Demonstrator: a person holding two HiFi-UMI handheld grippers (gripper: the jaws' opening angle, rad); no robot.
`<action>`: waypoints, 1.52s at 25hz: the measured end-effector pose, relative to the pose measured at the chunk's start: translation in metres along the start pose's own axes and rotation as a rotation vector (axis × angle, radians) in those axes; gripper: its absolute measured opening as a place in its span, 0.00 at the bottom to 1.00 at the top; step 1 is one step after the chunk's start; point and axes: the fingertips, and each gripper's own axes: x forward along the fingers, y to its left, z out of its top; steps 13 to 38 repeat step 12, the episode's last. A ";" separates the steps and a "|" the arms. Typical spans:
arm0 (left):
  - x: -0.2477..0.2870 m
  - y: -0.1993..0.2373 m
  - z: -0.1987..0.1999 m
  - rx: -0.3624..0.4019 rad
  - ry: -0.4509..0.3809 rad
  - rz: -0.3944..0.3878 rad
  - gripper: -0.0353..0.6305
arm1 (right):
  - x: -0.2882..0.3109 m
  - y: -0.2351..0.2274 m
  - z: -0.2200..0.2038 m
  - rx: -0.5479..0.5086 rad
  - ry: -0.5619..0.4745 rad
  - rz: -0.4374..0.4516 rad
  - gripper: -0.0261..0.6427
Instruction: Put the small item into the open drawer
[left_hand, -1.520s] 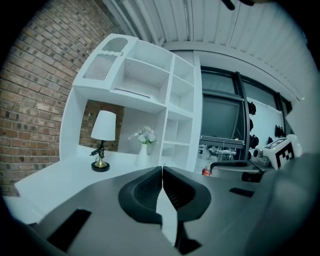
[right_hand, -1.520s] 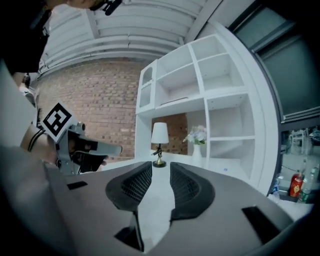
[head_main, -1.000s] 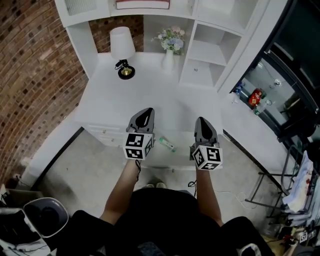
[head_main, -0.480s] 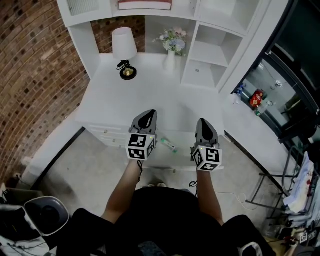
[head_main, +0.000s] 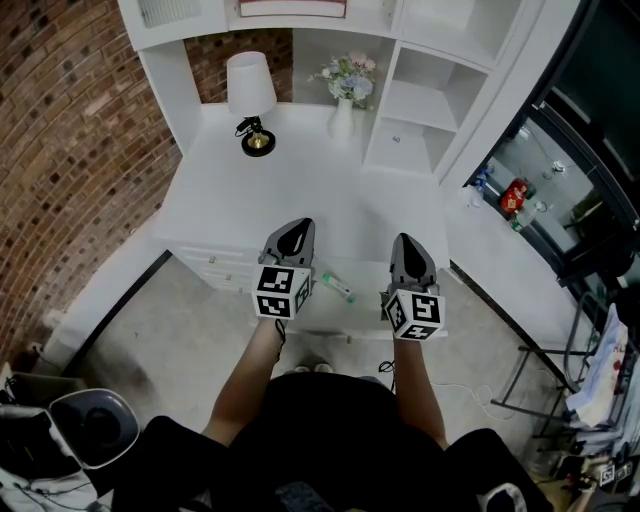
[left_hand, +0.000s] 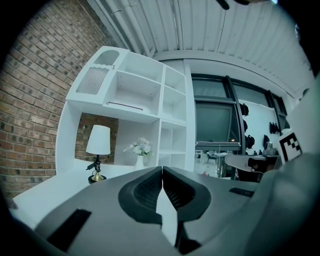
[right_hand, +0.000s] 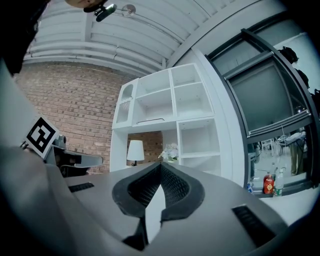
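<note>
A small green-and-white tube (head_main: 336, 289) lies on the white surface at the desk's front edge, between my two grippers. I cannot tell whether that surface is the desk top or the inside of a pulled-out drawer (head_main: 352, 322). My left gripper (head_main: 292, 230) hovers just left of the tube, shut with nothing in it. My right gripper (head_main: 404, 244) hovers to the tube's right, also shut and empty. In the left gripper view the closed jaws (left_hand: 162, 171) point level at the shelves. The right gripper view shows its jaws (right_hand: 160, 169) pressed together the same way.
The white desk (head_main: 250, 200) carries a lamp (head_main: 249, 95) and a vase of flowers (head_main: 344, 92) at the back, under a white shelf unit (head_main: 420, 100). A brick wall (head_main: 70, 150) stands at the left. Closed drawer fronts (head_main: 222, 267) sit below the desk's left front edge.
My left gripper has drifted slightly forward over the desk edge. The right gripper and the tube have stayed where they were.
</note>
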 end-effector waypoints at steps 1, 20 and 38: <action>-0.001 0.000 -0.001 -0.002 0.001 0.001 0.09 | 0.000 0.000 0.000 -0.001 0.000 0.001 0.03; -0.005 0.003 -0.003 -0.007 0.008 0.020 0.09 | -0.003 -0.001 -0.003 0.016 0.005 0.002 0.03; -0.005 0.003 -0.003 -0.007 0.008 0.020 0.09 | -0.003 -0.001 -0.003 0.016 0.005 0.002 0.03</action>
